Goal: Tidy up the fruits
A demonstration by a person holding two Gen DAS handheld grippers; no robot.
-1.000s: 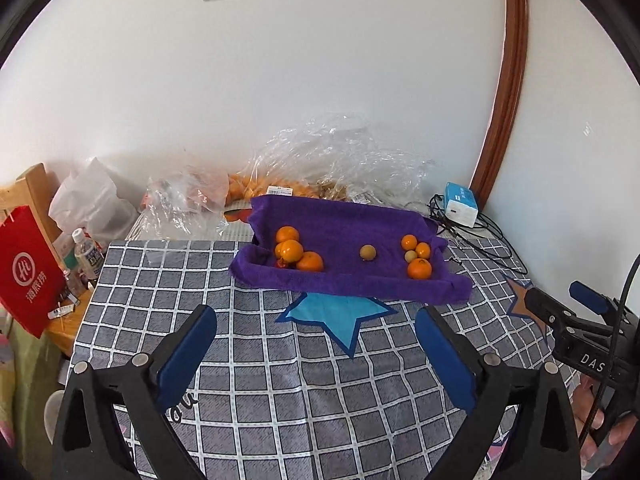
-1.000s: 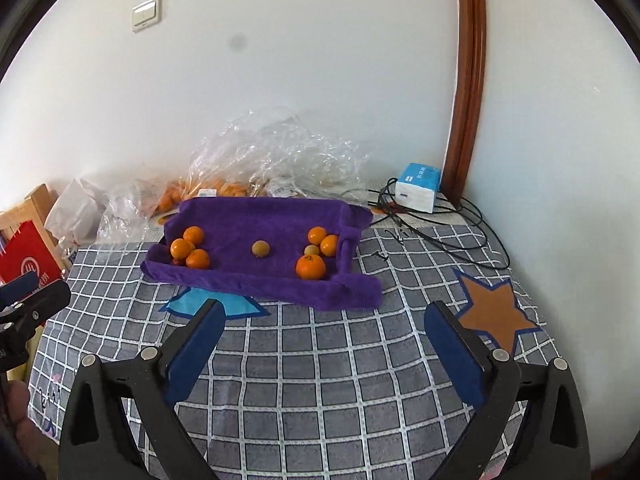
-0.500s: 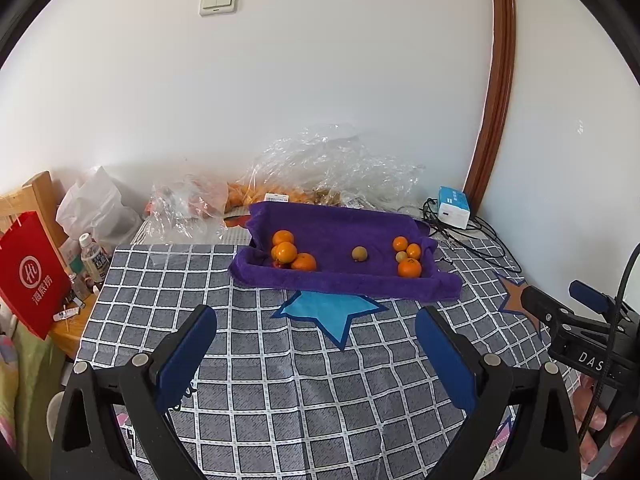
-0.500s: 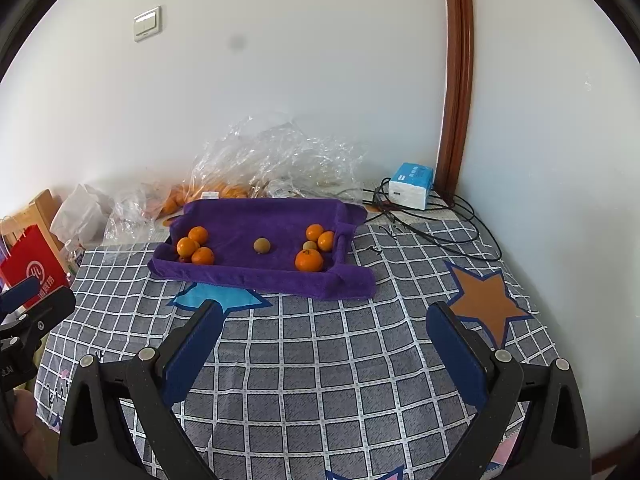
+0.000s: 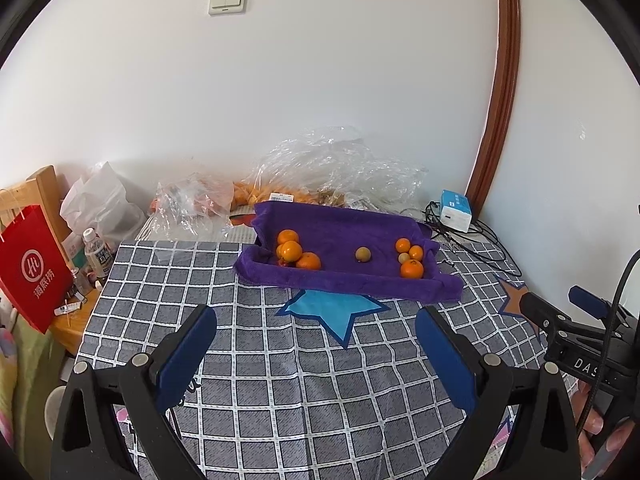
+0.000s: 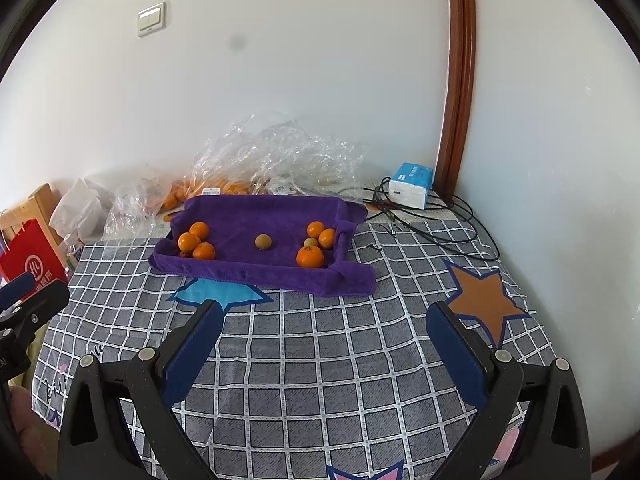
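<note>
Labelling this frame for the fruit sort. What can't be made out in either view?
- Fruit in the clear plastic bags: both views, crinkled film hides count and kind.
- Small dark item under the left orange pile: both views, mostly covered by the oranges.
- Tray beneath the purple towel: draped over, shape unseen.
- Right tool: its body is cut off by the left view's edge.

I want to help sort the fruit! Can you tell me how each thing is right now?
left gripper: open, empty
right gripper: open, empty
purple towel: spread out, edges raised
oranges: two clusters on the towel
small brownish fruit: alone mid-towel
plastic bags: crumpled by the wall
</note>
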